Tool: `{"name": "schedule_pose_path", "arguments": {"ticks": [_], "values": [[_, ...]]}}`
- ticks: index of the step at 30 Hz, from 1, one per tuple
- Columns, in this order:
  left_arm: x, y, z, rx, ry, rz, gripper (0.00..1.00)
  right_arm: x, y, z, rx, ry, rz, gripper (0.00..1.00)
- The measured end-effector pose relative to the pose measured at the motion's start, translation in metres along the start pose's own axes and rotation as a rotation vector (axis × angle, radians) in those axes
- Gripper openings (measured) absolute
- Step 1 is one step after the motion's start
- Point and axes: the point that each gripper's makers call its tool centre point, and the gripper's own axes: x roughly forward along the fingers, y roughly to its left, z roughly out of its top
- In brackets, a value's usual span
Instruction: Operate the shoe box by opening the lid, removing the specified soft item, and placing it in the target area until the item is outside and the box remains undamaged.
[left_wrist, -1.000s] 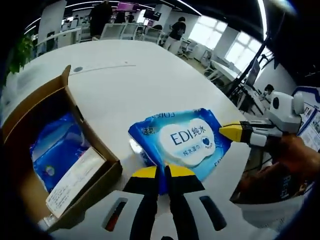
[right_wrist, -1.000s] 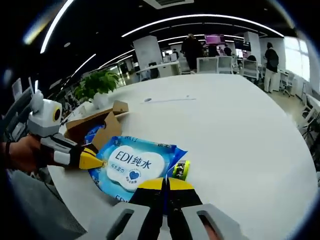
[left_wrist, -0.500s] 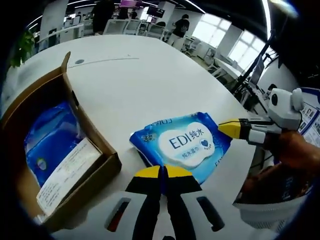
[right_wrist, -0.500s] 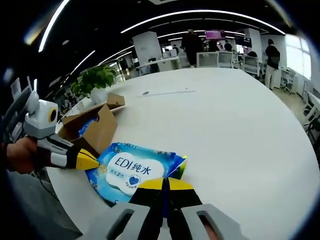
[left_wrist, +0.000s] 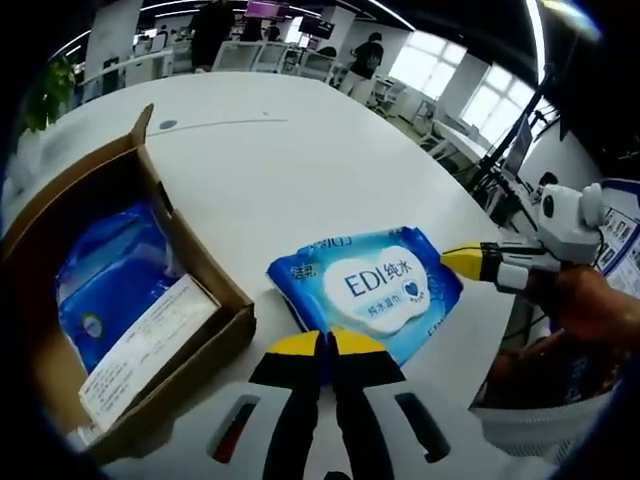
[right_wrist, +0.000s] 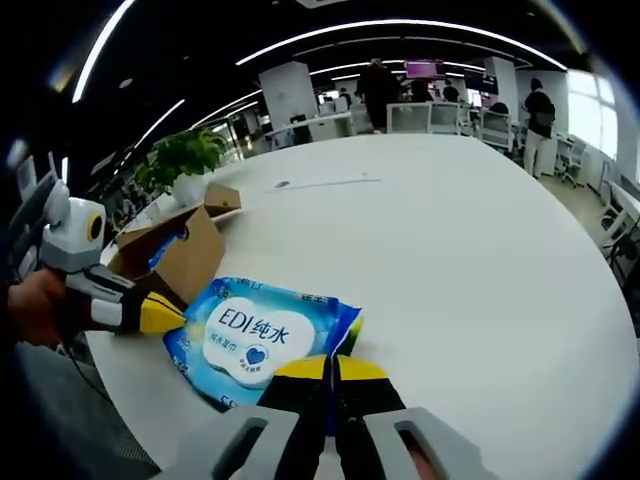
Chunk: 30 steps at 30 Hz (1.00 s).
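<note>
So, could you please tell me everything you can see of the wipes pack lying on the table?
The wipes pack is a soft blue plastic pouch with a white cloud-shaped label reading "EDI" plus Chinese characters and a small blue heart. It looks full and sealed. It lies flat, label up, on the white table, outside and beside the open cardboard box. The left gripper and the right gripper, jaws closed, each pinch an opposite edge.

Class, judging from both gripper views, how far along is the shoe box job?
Done: brown cardboard shoe box is open, and the blue EDI wet-wipe pack lies outside on the white table. In hand: left tongs and right tongs pinch its opposite edges. Left: release it. A second blue pack remains inside.
</note>
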Motion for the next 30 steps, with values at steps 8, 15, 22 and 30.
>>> {"name": "schedule_pose_path", "arguments": {"ticks": [8, 15, 22, 30], "values": [[-0.011, 0.009, 0.001, -0.004, -0.022, 0.019, 0.00, -0.004, 0.001, 0.001, -0.004, -0.002, -0.019, 0.00], [-0.030, 0.017, -0.001, -0.019, -0.050, 0.025, 0.00, -0.010, 0.000, 0.000, 0.003, -0.009, -0.031, 0.00], [-0.054, 0.013, -0.008, 0.055, -0.087, 0.007, 0.00, -0.014, 0.006, 0.002, -0.022, -0.009, -0.027, 0.00], [-0.083, 0.031, -0.016, 0.058, -0.137, 0.010, 0.00, -0.020, 0.016, 0.002, -0.033, -0.018, -0.022, 0.00]]}}
